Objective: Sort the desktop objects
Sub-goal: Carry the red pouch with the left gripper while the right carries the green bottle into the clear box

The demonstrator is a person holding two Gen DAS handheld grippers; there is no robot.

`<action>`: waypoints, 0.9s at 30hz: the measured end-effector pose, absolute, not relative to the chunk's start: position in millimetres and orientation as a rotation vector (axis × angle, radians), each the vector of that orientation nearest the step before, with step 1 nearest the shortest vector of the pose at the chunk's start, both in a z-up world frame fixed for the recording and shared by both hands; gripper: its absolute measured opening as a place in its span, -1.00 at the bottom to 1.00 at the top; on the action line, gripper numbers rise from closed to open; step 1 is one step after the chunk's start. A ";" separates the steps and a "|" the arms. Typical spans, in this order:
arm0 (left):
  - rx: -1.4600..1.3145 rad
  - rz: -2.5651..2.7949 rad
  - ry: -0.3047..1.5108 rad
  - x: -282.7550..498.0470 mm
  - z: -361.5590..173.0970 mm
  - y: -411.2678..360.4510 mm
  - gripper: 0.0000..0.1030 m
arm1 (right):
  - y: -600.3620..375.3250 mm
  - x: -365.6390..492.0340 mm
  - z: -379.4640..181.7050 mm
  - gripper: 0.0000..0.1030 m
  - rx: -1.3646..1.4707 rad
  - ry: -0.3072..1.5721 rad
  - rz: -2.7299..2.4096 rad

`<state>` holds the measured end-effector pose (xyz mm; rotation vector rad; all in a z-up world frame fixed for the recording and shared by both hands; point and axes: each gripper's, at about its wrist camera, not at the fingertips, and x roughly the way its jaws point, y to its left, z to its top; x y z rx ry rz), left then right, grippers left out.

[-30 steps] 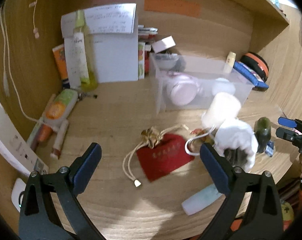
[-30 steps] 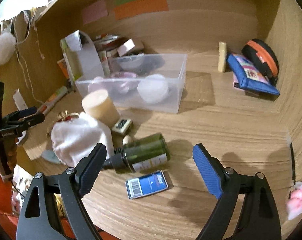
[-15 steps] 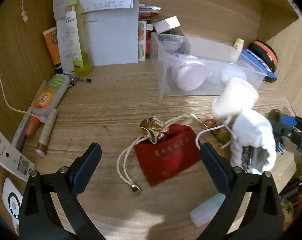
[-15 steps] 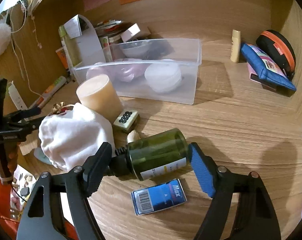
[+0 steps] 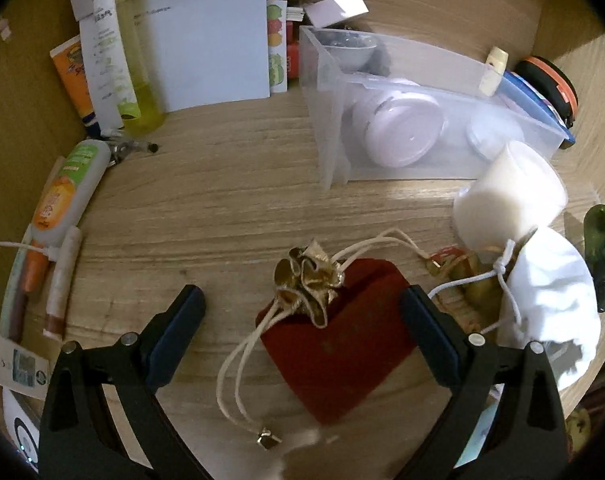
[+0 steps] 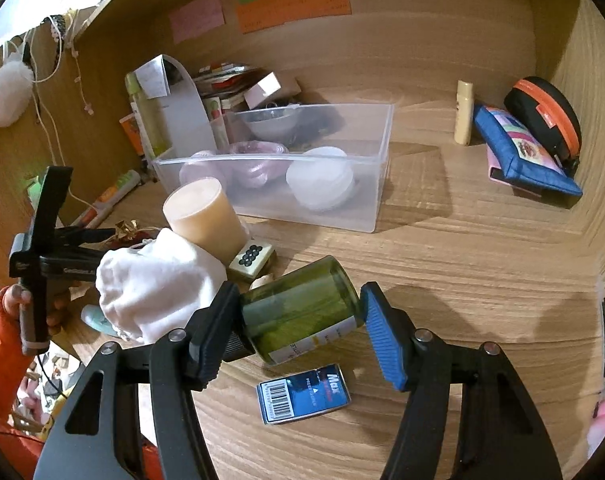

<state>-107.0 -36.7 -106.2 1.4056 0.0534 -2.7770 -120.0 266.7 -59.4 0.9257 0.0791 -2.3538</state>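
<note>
A red velvet pouch (image 5: 342, 344) with a gold ruffled top and cream cords lies flat on the wooden desk. My left gripper (image 5: 302, 308) hovers over it with a jaw on either side; the jaws are closing and the pads stand clear of the cloth. My right gripper (image 6: 298, 296) is shut on a dark green glass bottle (image 6: 302, 316), gripped end to end and tilted, its base raised. Beside it sit a white drawstring bag (image 6: 154, 284), a cream candle (image 6: 202, 220) and a mahjong tile (image 6: 251, 258). The clear plastic box (image 6: 374, 184) behind holds round jars.
A blue barcode card (image 6: 304, 398) lies under the bottle. At the far right are a blue pouch (image 6: 518, 148), a black-and-orange case (image 6: 546, 116) and a cream stick (image 6: 463, 112). An orange-label tube (image 5: 68, 188), a yellow bottle (image 5: 126, 60) and papers line the left wall.
My left gripper has come forward and down over the red pouch, its jaws a little narrower. My right gripper has closed on the green bottle, whose base has lifted off the desk.
</note>
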 end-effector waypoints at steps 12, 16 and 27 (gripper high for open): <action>1.298 -2.853 -0.002 -89.0 -86.4 -33.9 -0.45 | 284.3 -130.7 -42.8 0.15 0.914 -0.020 -2.383; 1.234 -2.874 0.036 -82.2 -76.4 -37.4 -0.46 | 287.3 -133.8 -35.8 0.15 0.894 -0.040 -2.393; 1.037 -2.992 0.053 -75.8 -25.0 -29.1 -0.46 | 283.7 -145.6 -14.3 0.15 0.829 -0.071 -2.436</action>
